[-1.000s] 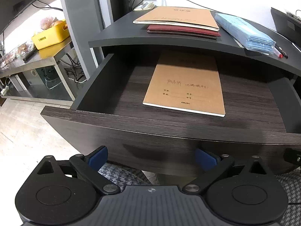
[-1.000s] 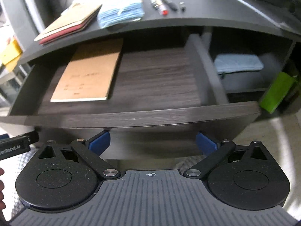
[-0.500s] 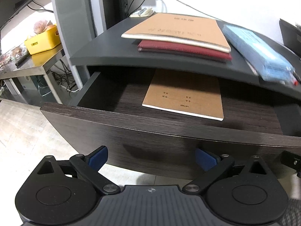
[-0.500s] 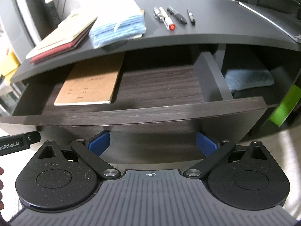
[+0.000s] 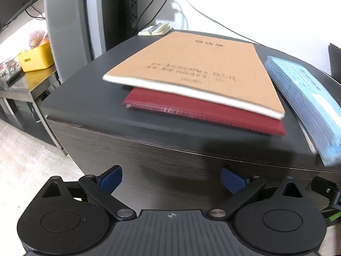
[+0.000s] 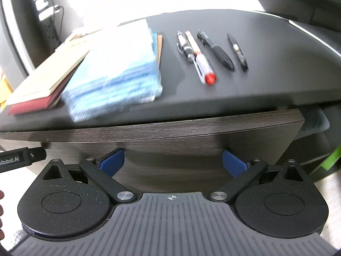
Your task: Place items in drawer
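Facing the drawer (image 5: pixel 191 162) front with both tools released and empty, I read the job as far from finished. My left tool (image 5: pixel 171 178) and my right tool (image 6: pixel 172 161) each sit with pads spread wide, close to the dark wood panel, gripping nothing. From these views the drawer looks pushed in under the worktop (image 6: pixel 266 72), so I cannot see what it holds. Everything I can see is above the drawer, on the worktop: a tan notebook (image 5: pixel 198 70) lying on a red book (image 5: pixel 204 111), a blue packet (image 6: pixel 119 72) just beside them, and four pens (image 6: pixel 200 57) further right of the packet. By my judgement all of these are left to go in, and the drawer would need opening first.
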